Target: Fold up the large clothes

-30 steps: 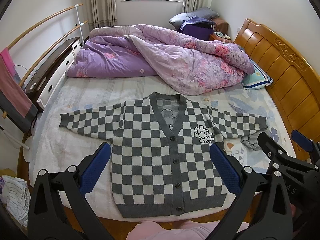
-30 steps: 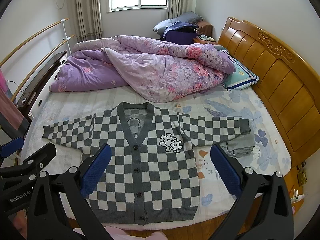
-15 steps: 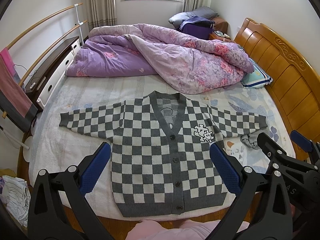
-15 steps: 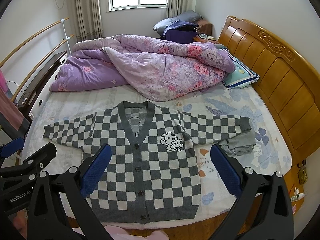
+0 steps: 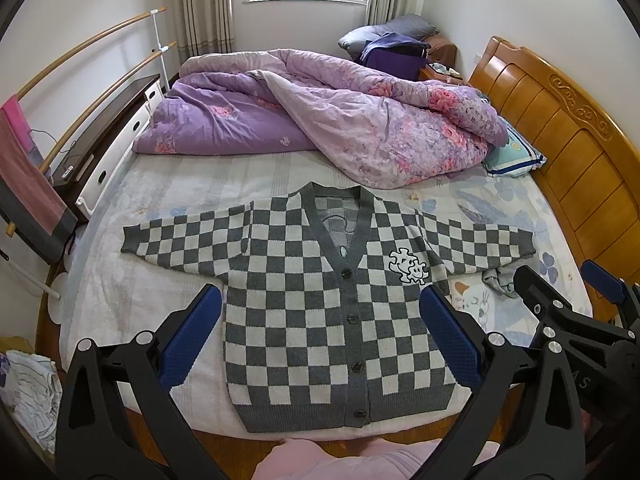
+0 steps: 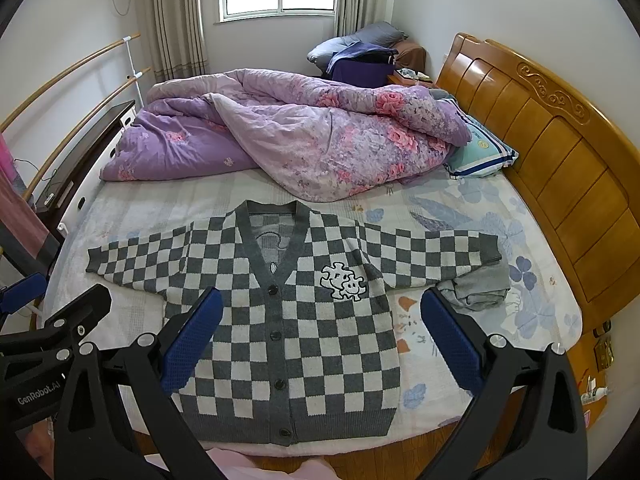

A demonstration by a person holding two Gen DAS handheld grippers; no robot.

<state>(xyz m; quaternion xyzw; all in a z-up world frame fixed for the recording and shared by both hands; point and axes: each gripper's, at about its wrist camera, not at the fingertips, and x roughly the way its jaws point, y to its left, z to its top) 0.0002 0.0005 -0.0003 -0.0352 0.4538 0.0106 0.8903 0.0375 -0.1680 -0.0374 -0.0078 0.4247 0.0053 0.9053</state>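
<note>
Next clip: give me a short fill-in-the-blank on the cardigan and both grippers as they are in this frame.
1. The checkered cardigan lies flat on the bed with both sleeves spread ____.
2. The left gripper and the right gripper are both ____ and hold nothing.
3. A crumpled ____ cloth lies beside the cuff nearest the wooden headboard.

Missing words: out; open; grey

Cardigan (image 5: 320, 312) (image 6: 288, 332): grey/white checked knit, V-neck, dark button placket, buttoned up. White puzzle-piece patch (image 5: 409, 266) (image 6: 343, 281) on chest. Lies flat, front up, on the bed (image 5: 120, 300) (image 6: 440, 380); both sleeves spread out sideways, hem at near bed edge, collar toward far side.
</note>
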